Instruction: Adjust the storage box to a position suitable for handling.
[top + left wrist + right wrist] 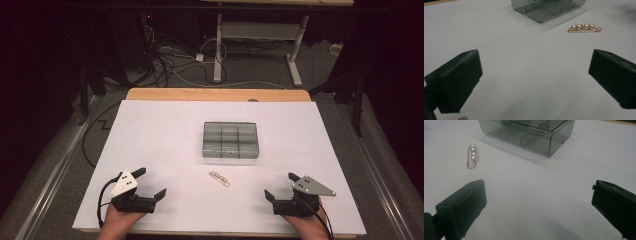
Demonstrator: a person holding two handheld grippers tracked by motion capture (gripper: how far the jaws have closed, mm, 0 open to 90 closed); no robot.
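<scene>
A small pearl pin [219, 178] lies flat on the white sheet [150, 140] just below the middle of the high view, a short way in front of the smoky clear compartment box [230, 140], which sits at the centre with its lid down. In the left gripper view the pin shows at the upper right [584, 28]: four pale beads in a row on a thin gold wire frame. In the right gripper view it sits at the upper left [472, 156], well apart from the box [529, 135]. The left gripper [152, 186] rests at the lower left of the high view and the right gripper [280, 187] at the lower right, both with jaws spread wide and nothing between them, each well short of the pin. The pin looks very light and stiff, but its wire is probably easy to bend and the round beads are likely slippery under hard pads. Lying so low on the sheet, it offers little height to catch; the best hold is probably across its narrow width at mid-length, pinching the beads and wire together gently, with the jaw tips brought right down to the sheet.
</scene>
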